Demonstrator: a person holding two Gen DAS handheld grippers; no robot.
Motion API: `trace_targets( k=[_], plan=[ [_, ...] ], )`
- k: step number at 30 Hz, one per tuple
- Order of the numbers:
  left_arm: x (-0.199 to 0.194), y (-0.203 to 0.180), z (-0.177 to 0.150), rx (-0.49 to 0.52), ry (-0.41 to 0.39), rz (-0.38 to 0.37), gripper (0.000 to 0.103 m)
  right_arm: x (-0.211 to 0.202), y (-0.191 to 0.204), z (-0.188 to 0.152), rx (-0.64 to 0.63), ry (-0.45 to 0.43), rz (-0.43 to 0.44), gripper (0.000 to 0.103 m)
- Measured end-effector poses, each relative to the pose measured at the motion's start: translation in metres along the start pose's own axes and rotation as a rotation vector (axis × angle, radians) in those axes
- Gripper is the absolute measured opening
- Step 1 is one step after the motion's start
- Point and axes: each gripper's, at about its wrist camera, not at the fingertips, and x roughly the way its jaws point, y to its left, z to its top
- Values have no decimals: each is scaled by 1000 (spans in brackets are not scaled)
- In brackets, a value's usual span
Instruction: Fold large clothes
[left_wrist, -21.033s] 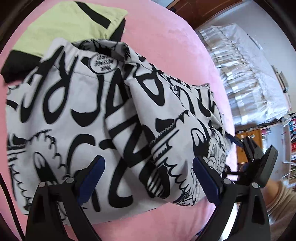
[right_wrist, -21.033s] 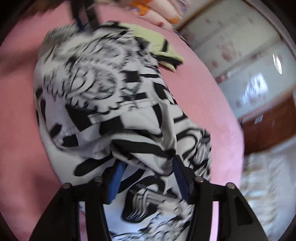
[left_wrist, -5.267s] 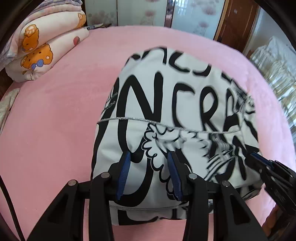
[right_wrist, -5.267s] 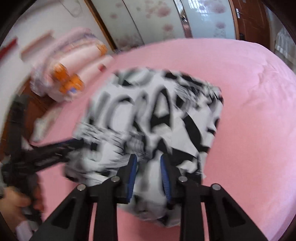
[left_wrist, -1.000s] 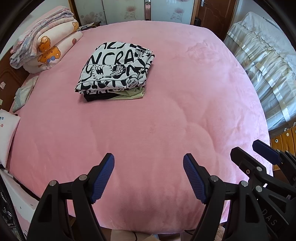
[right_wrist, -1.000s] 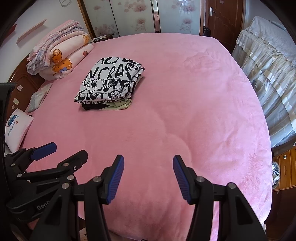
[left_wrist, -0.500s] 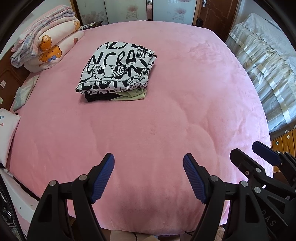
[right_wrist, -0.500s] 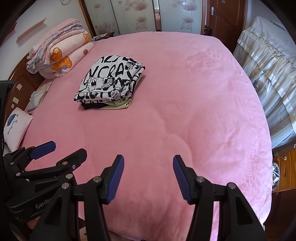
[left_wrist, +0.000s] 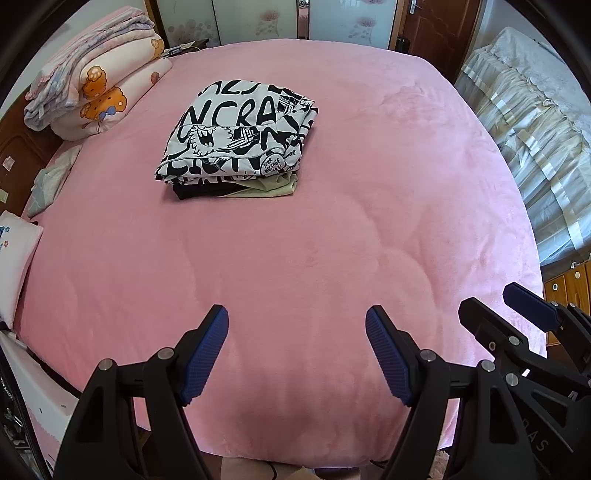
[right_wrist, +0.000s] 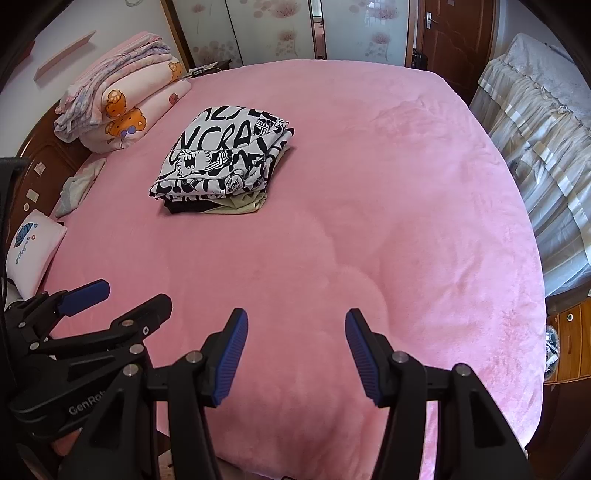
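Observation:
A folded black-and-white printed garment (left_wrist: 236, 136) lies on top of a folded yellow-green and black garment (left_wrist: 266, 186) on the pink bed (left_wrist: 332, 240). The stack also shows in the right wrist view (right_wrist: 221, 158). My left gripper (left_wrist: 297, 350) is open and empty, held over the bed's near edge, far from the stack. My right gripper (right_wrist: 293, 354) is open and empty beside it. The right gripper shows at the right of the left wrist view (left_wrist: 517, 314); the left gripper shows at the left of the right wrist view (right_wrist: 110, 299).
Folded quilts (left_wrist: 92, 92) lie at the bed's far left corner. A small white pillow (right_wrist: 33, 251) sits at the left edge. A curtained piece of furniture (left_wrist: 535, 110) stands to the right. Doors and wardrobe panels (right_wrist: 295, 29) are behind the bed.
Both grippers have drifted slightly closer to the bed, so the stack looks a little nearer. Nothing was grasped or released.

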Motion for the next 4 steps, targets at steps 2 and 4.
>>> trace_targets(
  k=[2, 4],
  plan=[
    [0, -1, -1, -1, 2, 1, 75, 0, 0, 0, 0, 1, -1, 55],
    [1, -1, -1, -1, 6, 1, 75, 1, 0, -1, 1, 3, 0, 55]
  ],
)
